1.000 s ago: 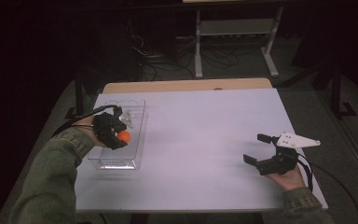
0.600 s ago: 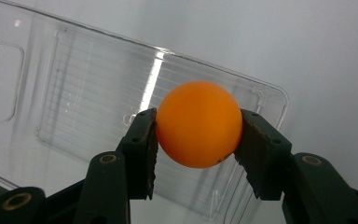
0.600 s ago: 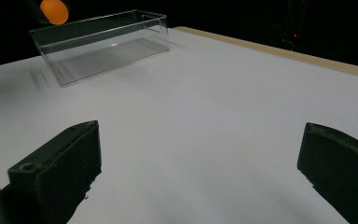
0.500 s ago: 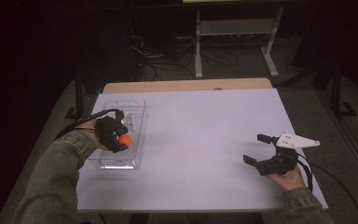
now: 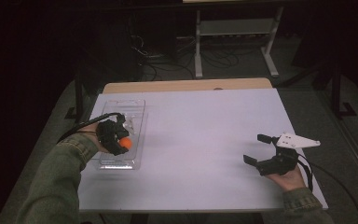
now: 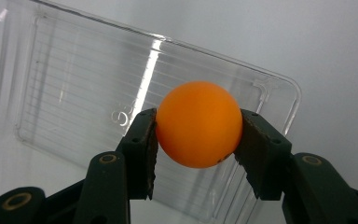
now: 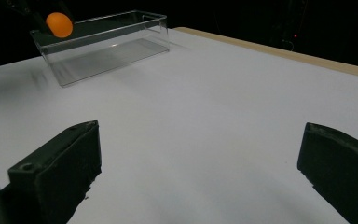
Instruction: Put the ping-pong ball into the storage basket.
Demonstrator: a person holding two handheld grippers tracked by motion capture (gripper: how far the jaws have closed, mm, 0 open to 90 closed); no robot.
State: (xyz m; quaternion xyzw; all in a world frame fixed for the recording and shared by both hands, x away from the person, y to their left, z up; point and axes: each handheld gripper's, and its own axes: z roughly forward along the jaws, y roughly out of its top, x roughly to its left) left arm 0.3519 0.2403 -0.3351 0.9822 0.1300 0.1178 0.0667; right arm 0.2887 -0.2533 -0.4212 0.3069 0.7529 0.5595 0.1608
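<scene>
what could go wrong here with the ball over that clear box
The orange ball is smooth and round, pinched only at its sides by the left tool, so it could squirt out. The clear box looks light and has hard walls; a ball released from above the rim might bounce out onto the white table and roll away. The hand is close to the box rim, so it might nudge the box.

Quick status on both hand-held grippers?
Left hand-held gripper: closed on the orange ball, over the clear tray.
Right hand-held gripper: open, holding nothing.
</scene>
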